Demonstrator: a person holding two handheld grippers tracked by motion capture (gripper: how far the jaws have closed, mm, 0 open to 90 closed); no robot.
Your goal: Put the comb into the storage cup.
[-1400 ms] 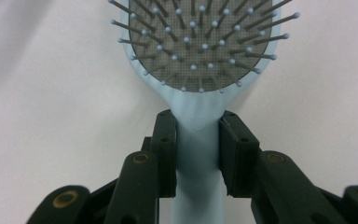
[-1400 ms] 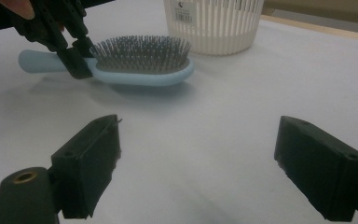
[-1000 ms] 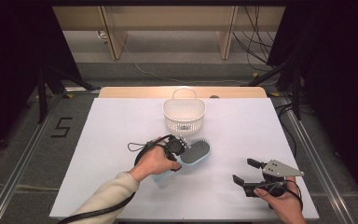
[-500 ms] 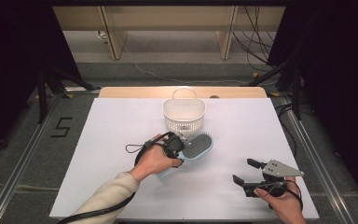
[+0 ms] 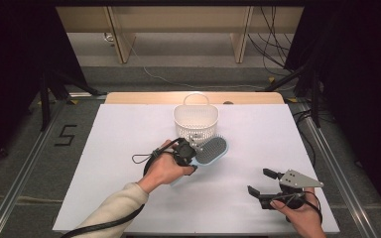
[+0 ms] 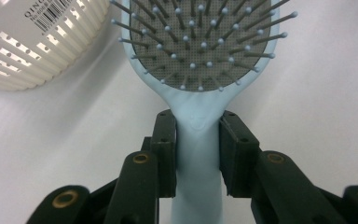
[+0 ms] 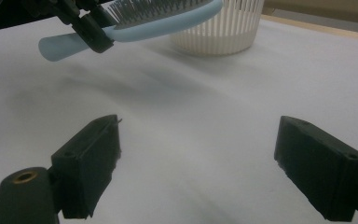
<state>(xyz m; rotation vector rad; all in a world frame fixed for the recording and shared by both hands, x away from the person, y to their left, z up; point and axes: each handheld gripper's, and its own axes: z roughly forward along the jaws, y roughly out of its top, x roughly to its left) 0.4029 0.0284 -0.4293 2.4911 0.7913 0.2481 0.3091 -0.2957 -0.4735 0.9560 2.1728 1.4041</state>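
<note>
the left claw is clamped on the neck of the light blue hairbrush, both pads pressing the handle just below the bristle pad. the brush is lifted clear of the white tabletop, bristles up, its head just beside the white slatted basket; whether they touch is hard to say. the right claw rests low near the front edge, well apart, jaws spread wide with nothing between them.

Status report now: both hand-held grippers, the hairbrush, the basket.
Left hand-held gripper shut on hairbrush handle, brush lifted beside white basket. Right hand-held gripper open, empty, low over the table. Nothing between brush and basket.
</note>
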